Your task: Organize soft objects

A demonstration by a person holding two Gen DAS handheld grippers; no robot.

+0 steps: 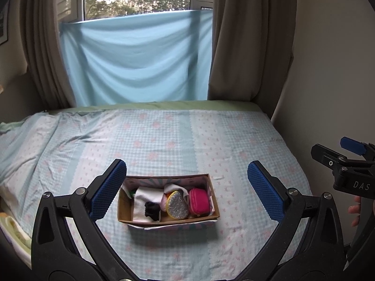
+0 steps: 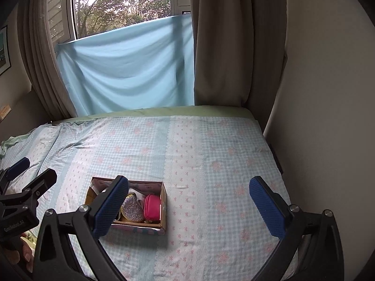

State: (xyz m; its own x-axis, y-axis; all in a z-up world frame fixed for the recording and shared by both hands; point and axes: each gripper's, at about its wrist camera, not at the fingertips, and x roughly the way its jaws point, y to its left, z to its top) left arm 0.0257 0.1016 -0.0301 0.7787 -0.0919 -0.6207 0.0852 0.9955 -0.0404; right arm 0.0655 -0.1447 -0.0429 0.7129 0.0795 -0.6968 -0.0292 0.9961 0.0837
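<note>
With the box (image 1: 168, 219) at six o'clock on the bed (image 1: 211, 140) already filled, both grippers, left gripper (image 1: 187, 190) and right gripper (image 2: 189, 207), hover with jaws spread and empty, so sorting looks finished.

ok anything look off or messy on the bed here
Nothing stands out. The cardboard box sits flat on the bed sheet, with the pink pouch, glitter pouch and white cloth all inside it. Both grippers hover open.

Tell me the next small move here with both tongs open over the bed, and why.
Probably lower the left tongs toward the open cardboard box and aim for the pink zippered pouch at its right end. Both tongs are open and empty, the box sits between the left fingers, and the pouch lies on top, uncovered. The right tongs are off to the box's right.
</note>
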